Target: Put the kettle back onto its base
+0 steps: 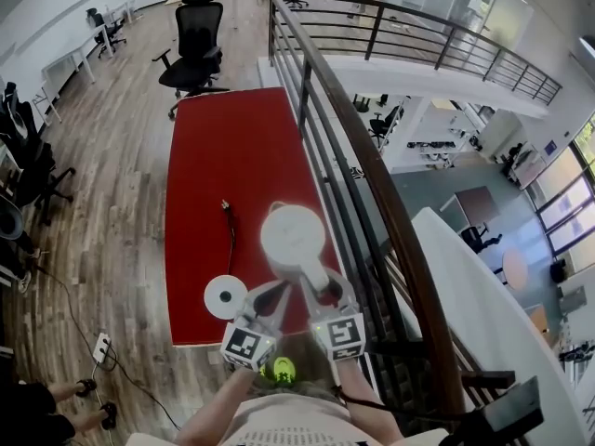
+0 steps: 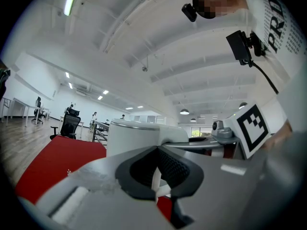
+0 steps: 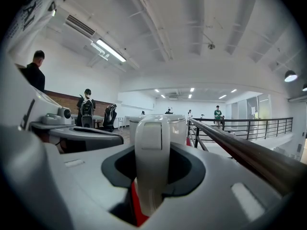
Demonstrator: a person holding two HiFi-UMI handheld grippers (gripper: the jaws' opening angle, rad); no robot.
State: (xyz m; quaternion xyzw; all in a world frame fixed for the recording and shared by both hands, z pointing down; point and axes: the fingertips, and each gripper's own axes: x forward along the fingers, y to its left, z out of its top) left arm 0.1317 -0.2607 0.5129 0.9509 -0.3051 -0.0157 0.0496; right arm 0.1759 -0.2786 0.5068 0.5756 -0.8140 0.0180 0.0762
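Observation:
The white kettle (image 1: pixel 290 235) hangs in the air over the red table (image 1: pixel 232 147), lid up. My right gripper (image 1: pixel 321 291) is shut on its broad white handle (image 3: pixel 152 152), which fills the gap between the black pads. My left gripper (image 1: pixel 277 294) comes in from the left beside it. A thin white edge of the kettle's handle (image 2: pixel 154 178) is pinched between the left gripper's pads, and the kettle body (image 2: pixel 132 138) sits just beyond. The round white base (image 1: pixel 226 296) lies on the table, below and left of the kettle, with its cord (image 1: pixel 229 226) running away across the red top.
A dark metal railing (image 1: pixel 372 175) runs close along the table's right side, with a drop to a lower floor beyond. A black office chair (image 1: pixel 197 49) stands past the far end. A power strip (image 1: pixel 100 347) lies on the wood floor at the left.

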